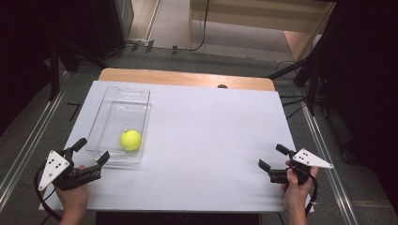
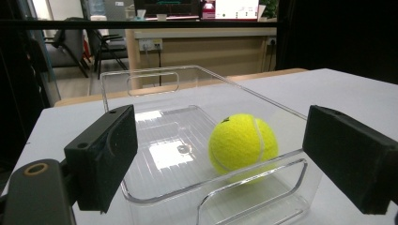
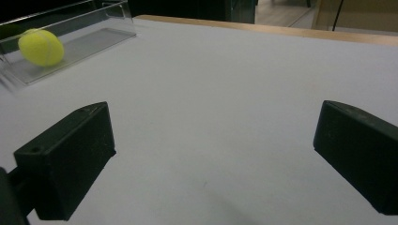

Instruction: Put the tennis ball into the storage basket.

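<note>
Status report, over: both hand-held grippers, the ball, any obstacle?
Left hand-held gripper open, empty, at clear tray near end. Right hand-held gripper open, empty. Tennis ball inside tray. Tray wall before ball.

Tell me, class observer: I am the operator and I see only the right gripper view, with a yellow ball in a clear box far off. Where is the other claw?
Observer: The left claw sits at the near end of the clear plastic bin, jaws open, one on each side of that end wall in the left gripper view.
Operator: Is the ball held?
Observer: No. The tennis ball rests on the bin floor, apart from both claws.
Operator: And my own claw from above?
Observer: The right claw is open over the bare white table, near its right edge, pointing towards the bin.
</note>
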